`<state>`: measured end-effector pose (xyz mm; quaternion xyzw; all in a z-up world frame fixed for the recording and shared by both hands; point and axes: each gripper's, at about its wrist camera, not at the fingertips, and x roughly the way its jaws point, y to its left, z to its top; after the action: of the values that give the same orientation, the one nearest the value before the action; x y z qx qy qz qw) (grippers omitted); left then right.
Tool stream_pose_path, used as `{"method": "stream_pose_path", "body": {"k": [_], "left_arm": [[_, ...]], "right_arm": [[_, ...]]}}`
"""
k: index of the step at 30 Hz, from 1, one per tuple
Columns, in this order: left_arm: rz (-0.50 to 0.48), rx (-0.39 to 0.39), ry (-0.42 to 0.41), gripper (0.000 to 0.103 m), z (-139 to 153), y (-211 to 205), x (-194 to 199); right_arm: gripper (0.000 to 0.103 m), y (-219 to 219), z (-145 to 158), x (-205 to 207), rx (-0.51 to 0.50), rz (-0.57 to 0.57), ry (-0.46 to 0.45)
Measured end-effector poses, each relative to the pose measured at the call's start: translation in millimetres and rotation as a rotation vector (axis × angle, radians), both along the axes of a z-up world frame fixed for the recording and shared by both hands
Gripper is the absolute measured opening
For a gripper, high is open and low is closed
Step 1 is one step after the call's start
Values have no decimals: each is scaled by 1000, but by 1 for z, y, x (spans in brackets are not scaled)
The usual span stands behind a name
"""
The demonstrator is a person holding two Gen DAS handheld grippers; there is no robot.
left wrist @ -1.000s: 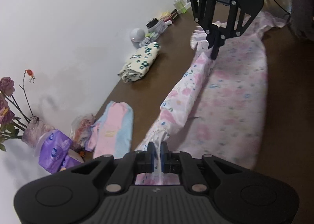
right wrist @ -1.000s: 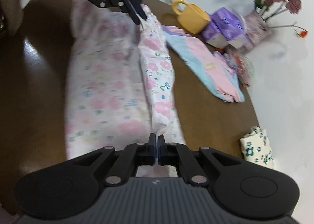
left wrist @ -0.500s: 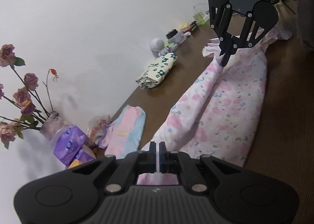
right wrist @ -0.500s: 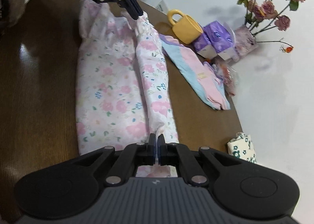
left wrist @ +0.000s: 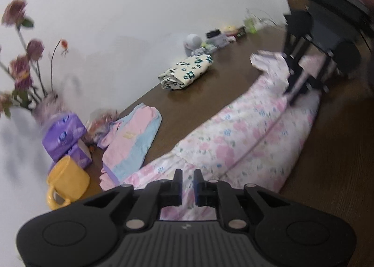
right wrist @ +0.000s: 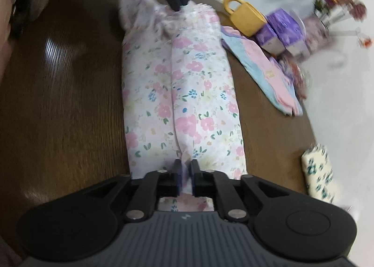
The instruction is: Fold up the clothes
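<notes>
Floral garment (right wrist: 182,93) folded lengthwise on bench (right wrist: 58,103).
Both grippers, left (left wrist: 187,178) and right (right wrist: 185,168), have just parted slightly; cloth lies between each pair of fingers, unclamped.

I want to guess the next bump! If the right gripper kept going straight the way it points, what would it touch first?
Most likely the flowery garment. The right gripper tilts down at it, its jaws just opening with a cloth edge between them. Depth is unclear.

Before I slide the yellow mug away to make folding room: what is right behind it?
Behind the yellow mug stand purple tissue packs, then a vase of flowers. The mug hides the nearest pack's lower part.
</notes>
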<state>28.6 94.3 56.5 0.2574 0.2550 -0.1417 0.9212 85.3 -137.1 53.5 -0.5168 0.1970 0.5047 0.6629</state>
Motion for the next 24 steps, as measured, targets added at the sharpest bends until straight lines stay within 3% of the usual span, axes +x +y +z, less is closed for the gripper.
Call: {"method": "stream_pose_path", "body": {"k": [4,8,9,13,16,24], "left_arm": [[5,-72,23,17,12,-3,14],[26,-132,56,18,9,-12,35],[43,-138,73,18,6,-14,43],[118,-140,172,19,-12,-13,63],[137,-160,212,19,-23,-5,63],[159,-203,232,23,-29,9,51]], "right_arm": [[25,-12,30,20,148,-121,192],[31,-23,51,51,405,-298,488],[31,-24,51,56,438,-349,510],[31,-12,30,65,423,-528,463],[31,-8,9,65,366,-579,462],[35,-19,-6,67,365,-616,476]]}}
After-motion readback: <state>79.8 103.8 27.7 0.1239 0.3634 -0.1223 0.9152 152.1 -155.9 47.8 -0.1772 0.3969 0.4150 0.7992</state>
